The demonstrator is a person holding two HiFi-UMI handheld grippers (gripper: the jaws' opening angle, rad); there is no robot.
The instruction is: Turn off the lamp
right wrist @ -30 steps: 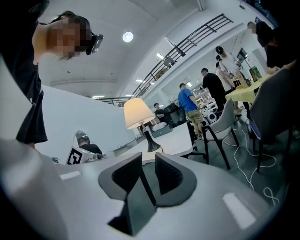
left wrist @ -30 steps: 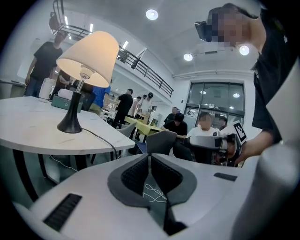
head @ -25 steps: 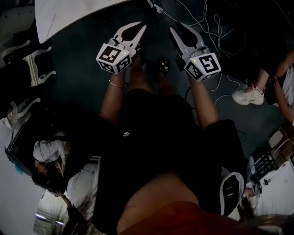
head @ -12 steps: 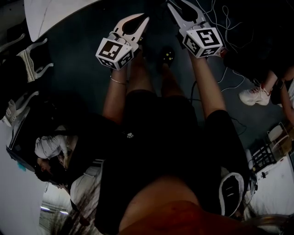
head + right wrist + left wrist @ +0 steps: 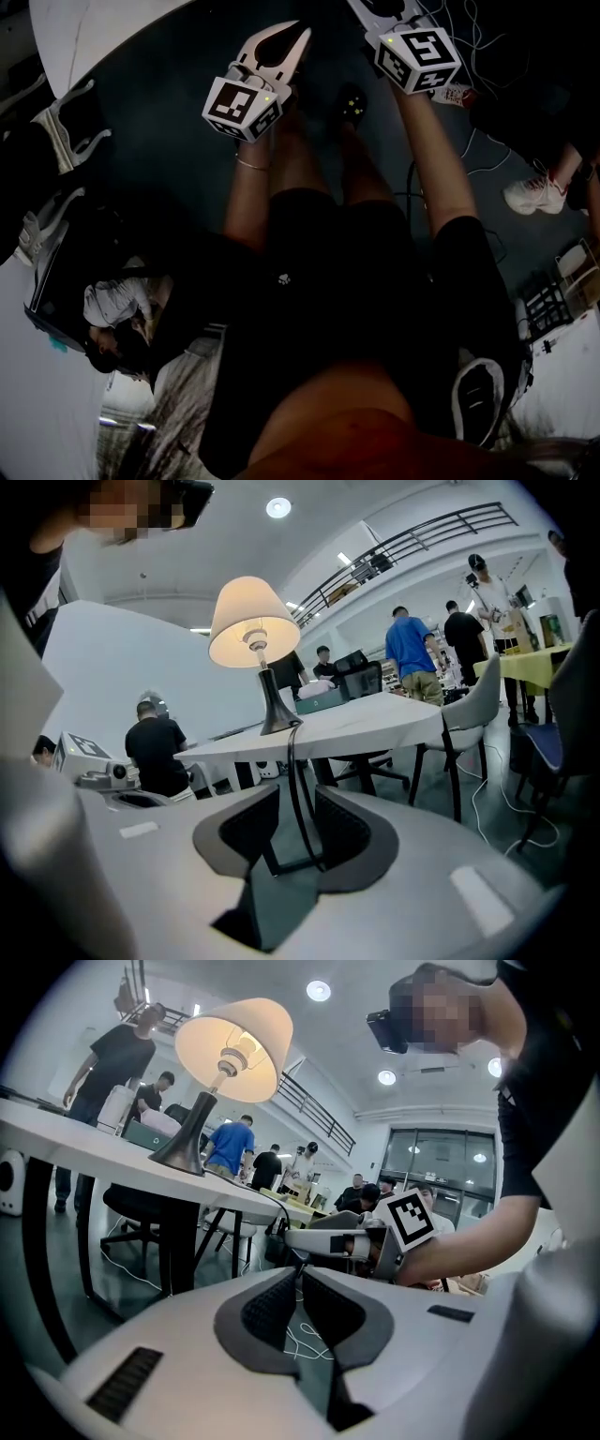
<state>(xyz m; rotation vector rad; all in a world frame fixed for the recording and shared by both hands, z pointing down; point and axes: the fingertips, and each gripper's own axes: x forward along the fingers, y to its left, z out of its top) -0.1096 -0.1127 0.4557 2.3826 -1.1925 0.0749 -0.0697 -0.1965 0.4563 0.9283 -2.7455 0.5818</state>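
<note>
The lamp stands lit on a white table, with a cream shade [image 5: 234, 1040] and a dark base [image 5: 183, 1152]. It shows again in the right gripper view, its shade [image 5: 251, 621] glowing, and its black cord [image 5: 291, 761] hangs off the table edge, seen through the gap of my right gripper [image 5: 295, 803]. That gripper is open and its pads touch nothing. My left gripper [image 5: 300, 1274] is shut and empty, well short of the table. In the head view my left gripper [image 5: 302, 30] points up the picture, and the right one's marker cube [image 5: 419, 58] sits near the top edge.
The white tabletop [image 5: 94, 28] lies at the upper left. White chairs [image 5: 66, 131] stand to the left. Loose cables [image 5: 478, 141] trail over the dark floor at the right, near a bystander's shoe [image 5: 534, 194]. Several people stand and sit in the background.
Both grippers have shifted toward the top of the head view. The right one went further, and its jaws are now cut off by the top edge.
</note>
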